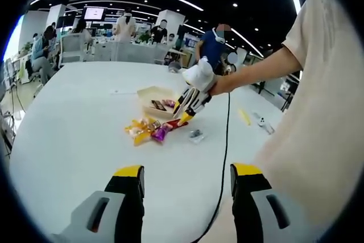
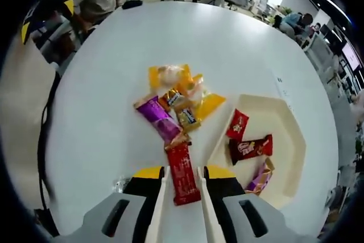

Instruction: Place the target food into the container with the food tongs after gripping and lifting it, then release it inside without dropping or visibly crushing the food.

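Tongs [image 2: 181, 200], carried in the right gripper [image 2: 181, 189], are set either side of a red packet [image 2: 183, 179] on the white table [image 2: 102, 118]. Blades appear near or touching the packet's edges; whether it is already pinched cannot be told. The step is judged to be the grip, with the lift not yet made.

Next, a gentle squeeze is called for, then a lift and a short carry right to the tray [image 2: 287, 135], and release over a bare part of it.

In the tray, three packets are seen: a small red one [image 2: 238, 123], a dark red one [image 2: 250, 148] and a purple one [image 2: 260, 177].

Beyond the red packet, a pile of yellow, orange and purple snacks [image 2: 176, 101] lies on the table.

The left gripper [image 1: 187, 177] is held spread and empty, well back from the pile; in its view the right gripper is seen lowered beside the tray [image 1: 149, 93].
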Demonstrator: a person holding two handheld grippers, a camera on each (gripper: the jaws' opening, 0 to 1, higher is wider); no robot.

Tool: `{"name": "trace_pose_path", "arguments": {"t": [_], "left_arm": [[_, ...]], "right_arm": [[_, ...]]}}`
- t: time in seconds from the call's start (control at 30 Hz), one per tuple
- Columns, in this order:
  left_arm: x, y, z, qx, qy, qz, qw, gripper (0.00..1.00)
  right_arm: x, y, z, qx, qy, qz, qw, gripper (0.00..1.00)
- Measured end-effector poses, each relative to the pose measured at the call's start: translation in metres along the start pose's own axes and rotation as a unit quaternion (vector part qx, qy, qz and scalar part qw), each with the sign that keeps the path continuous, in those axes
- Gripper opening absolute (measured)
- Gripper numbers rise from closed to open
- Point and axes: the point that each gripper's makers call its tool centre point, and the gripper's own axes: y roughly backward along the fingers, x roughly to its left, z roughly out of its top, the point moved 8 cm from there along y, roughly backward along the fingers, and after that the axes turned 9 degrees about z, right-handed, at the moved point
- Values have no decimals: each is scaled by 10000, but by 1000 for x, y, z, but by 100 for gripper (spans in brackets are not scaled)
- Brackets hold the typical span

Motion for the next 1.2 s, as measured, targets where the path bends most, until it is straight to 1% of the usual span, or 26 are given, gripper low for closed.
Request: {"name": "trace_pose_path", "arguments": {"t": [0.37,0.87,1.03,1.2], "left_arm": [[2,2,-2,30,14,17,10000,61],[3,3,-1,14,14,45,10000,61],[0,3,0,17,20,45,10000,61],[0,4,1,7,20,42,10000,61]], "right_arm": [[2,-5,-6,79,-22,91,9999,27],[1,-7,-5,86,-45,112,9999,27],[3,-13,-6,87,-129,152,9998,27],[3,-13,-6,71,-212,152,9996,27]]}}
